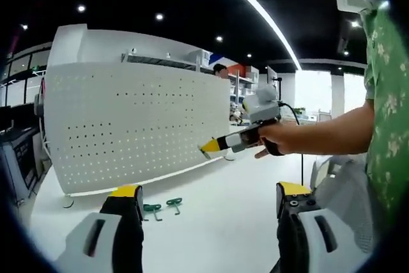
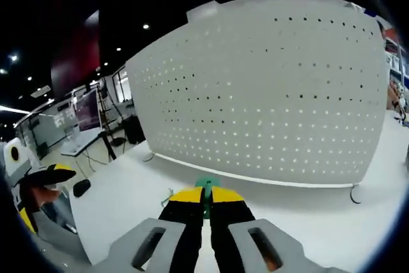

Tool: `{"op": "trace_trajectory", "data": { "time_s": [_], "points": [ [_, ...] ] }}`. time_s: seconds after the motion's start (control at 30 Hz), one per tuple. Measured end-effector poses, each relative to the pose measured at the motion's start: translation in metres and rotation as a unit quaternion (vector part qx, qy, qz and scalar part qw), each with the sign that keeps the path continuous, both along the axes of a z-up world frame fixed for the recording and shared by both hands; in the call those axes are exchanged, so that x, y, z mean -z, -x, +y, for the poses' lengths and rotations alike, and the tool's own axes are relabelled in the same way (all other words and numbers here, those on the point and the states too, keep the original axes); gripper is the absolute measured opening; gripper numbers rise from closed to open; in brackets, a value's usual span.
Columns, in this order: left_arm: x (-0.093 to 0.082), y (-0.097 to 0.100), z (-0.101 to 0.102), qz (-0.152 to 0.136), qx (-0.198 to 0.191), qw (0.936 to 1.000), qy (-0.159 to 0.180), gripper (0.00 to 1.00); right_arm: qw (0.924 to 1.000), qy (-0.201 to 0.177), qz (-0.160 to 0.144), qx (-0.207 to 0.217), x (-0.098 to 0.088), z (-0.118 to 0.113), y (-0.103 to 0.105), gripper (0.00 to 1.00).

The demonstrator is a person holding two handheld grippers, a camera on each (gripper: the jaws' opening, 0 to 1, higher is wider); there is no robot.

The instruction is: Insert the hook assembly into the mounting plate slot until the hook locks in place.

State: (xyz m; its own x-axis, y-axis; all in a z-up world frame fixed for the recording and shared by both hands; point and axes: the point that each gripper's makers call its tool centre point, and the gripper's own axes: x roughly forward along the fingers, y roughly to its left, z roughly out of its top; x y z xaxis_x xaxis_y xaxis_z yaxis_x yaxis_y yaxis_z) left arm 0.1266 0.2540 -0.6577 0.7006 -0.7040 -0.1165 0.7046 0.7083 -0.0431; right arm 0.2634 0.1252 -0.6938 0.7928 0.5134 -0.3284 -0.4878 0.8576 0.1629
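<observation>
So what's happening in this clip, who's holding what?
A person is working with two hand-held grippers at a white table in front of an upright perforated panel. The right hand-held gripper is shut on a green hook and points toward the panel, short of touching it. The left hand-held gripper is open and holds nothing; two more green hooks lie on the table just ahead of it. No hook is in the panel yet.

A tall white pegboard point(image 1: 134, 126) stands upright across the white table point(image 1: 211, 222), walling off its far side. Bare tabletop lies open before it. Two green hooks point(image 1: 163, 208) lie near the board's foot, just beyond the left gripper point(image 1: 208, 199), whose jaws stand wide apart.
</observation>
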Motion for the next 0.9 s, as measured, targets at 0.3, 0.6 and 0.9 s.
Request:
{"op": "trace_trajectory", "data": {
  "time_s": [0.3,0.6,0.9],
  "points": [
    [-0.035,-0.022,-0.009,-0.043,0.003,0.9990,0.007,0.89,0.9987,-0.005,-0.045,0.022,-0.030,-0.012,-0.003,0.01],
    [-0.064,-0.037,-0.020,-0.078,0.003,0.9966,0.026,0.89,0.9904,0.002,-0.128,0.053,-0.075,-0.022,-0.009,0.01],
    [-0.070,-0.044,-0.013,-0.074,-0.001,0.9965,0.039,0.91,0.9793,0.006,-0.185,0.083,-0.113,-0.038,-0.019,0.01]
  ]
}}
